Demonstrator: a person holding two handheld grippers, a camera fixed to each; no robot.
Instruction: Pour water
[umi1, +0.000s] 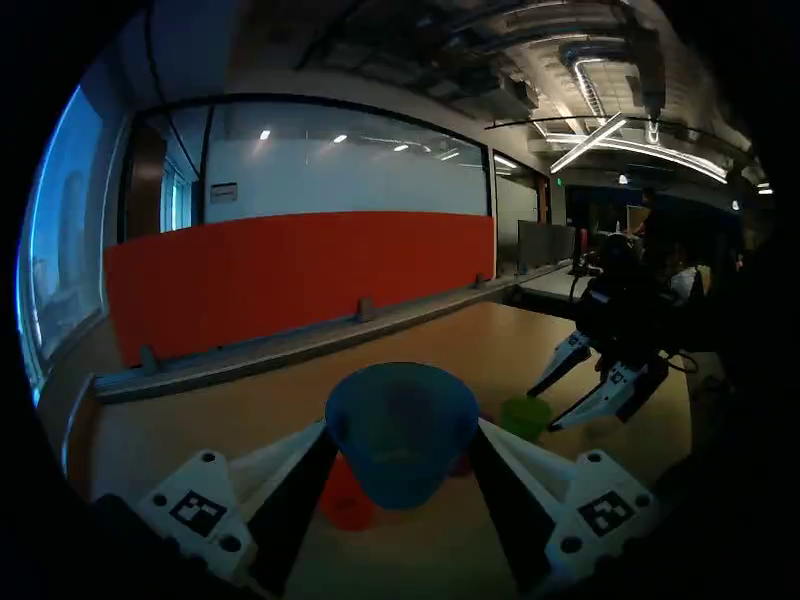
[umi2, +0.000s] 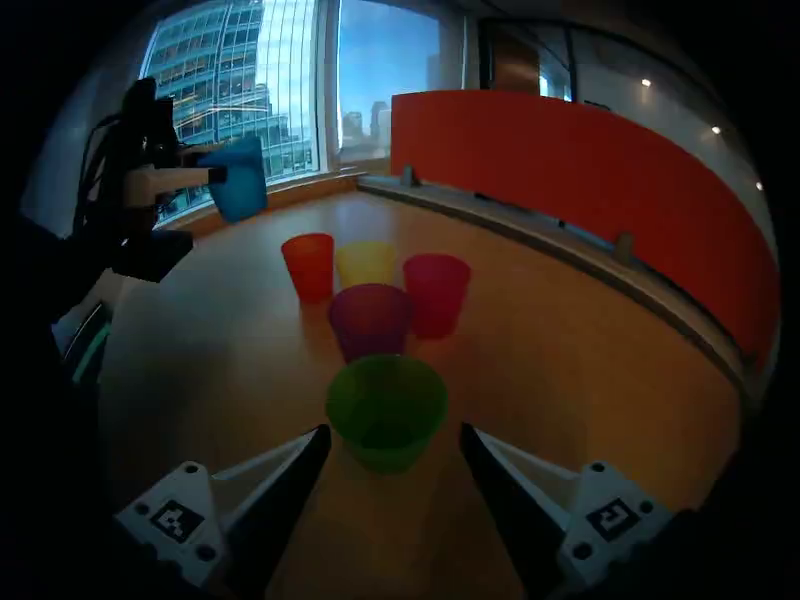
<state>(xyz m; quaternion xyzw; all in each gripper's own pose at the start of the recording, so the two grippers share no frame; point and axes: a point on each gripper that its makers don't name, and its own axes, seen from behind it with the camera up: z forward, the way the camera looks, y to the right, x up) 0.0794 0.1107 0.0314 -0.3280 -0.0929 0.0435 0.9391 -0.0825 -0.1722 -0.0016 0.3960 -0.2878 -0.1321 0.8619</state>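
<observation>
Five cups (umi2: 370, 320) dot the table (umi2: 560, 340) (blue cup (umi1: 402, 435) held aloft).

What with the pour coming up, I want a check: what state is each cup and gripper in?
Blue cup: lifted off the table.
Left gripper: shut on the blue cup.
Green cup: upright on the table, not gripped.
Right gripper: open around the green cup.
Orange cup: upright on the table.
Yellow cup: upright on the table.
Pink cup: upright on the table.
Purple cup: upright on the table.
</observation>
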